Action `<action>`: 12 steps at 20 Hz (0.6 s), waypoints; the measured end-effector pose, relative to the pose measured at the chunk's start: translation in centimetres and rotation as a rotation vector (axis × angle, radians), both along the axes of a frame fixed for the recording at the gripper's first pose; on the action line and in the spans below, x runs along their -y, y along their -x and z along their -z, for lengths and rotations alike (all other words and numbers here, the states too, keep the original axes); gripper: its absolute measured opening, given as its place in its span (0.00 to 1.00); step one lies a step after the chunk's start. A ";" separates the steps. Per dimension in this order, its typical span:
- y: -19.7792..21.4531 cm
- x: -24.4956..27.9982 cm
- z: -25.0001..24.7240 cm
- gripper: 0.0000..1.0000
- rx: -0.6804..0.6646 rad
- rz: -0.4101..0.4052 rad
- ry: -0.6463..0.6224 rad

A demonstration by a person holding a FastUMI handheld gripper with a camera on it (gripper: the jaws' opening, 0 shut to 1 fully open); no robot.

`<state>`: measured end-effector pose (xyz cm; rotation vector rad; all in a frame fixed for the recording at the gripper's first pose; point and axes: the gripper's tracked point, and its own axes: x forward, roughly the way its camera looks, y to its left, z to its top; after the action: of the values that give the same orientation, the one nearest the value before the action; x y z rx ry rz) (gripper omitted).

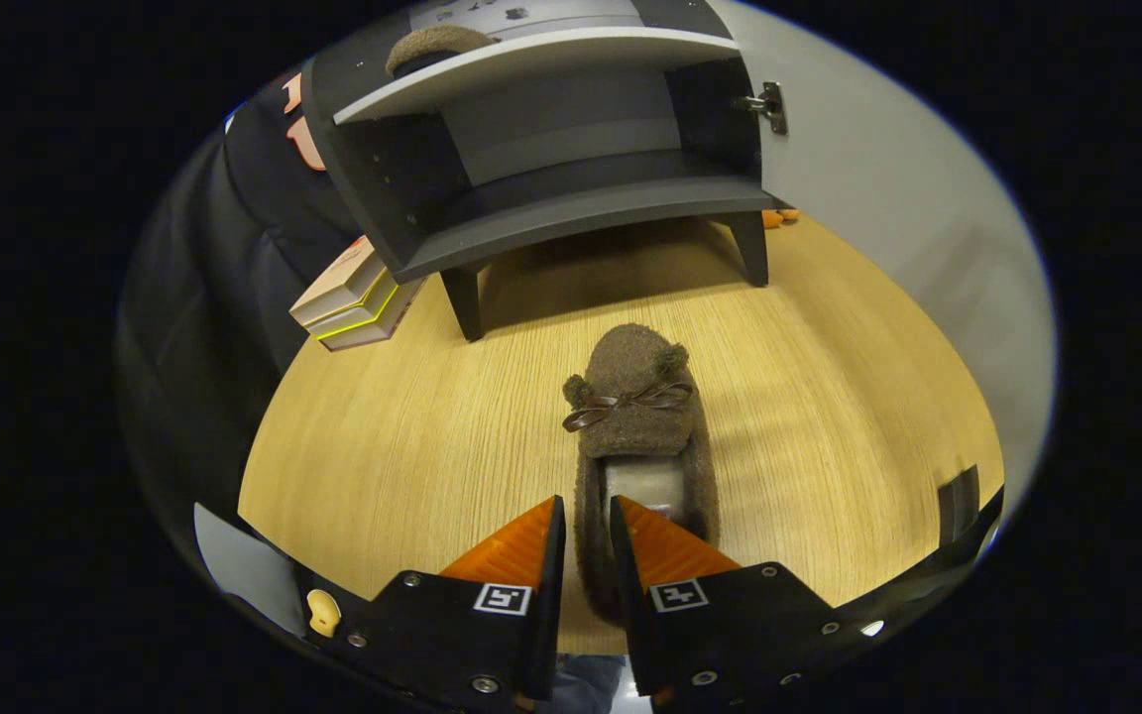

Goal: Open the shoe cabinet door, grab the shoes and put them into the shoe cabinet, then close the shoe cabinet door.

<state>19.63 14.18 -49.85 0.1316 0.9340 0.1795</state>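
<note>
Gripper [588,516] fingers nearly closed, pinching the left side wall of one brown slipper [635,397] on the table [412,446]. Second slipper [432,45] atop open shoe cabinet [571,213]; door [878,178] swung right. Two boxes [348,297] stacked beside cabinet.

My gripper [588,526]: two ribbed wedge-shaped fingers | black angular housings behind them | silver screws along the housings | one square black-and-white marker tag on each | small rounded yellow knob beside my left housing

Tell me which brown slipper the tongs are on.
The slipper on the floor, bow on top: its heel wall sits between the tongs. The other slipper already lies on the cabinet's upper shelf.
</note>
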 end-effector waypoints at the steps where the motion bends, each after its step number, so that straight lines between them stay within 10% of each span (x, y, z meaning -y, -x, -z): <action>1: -0.4 -0.3 0.7 0.30 -0.011 -0.006 0.000; 12: -2.9 -0.4 2.1 0.05 -0.046 -0.014 -0.001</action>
<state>22.54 14.62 -52.00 0.1306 0.9812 0.1902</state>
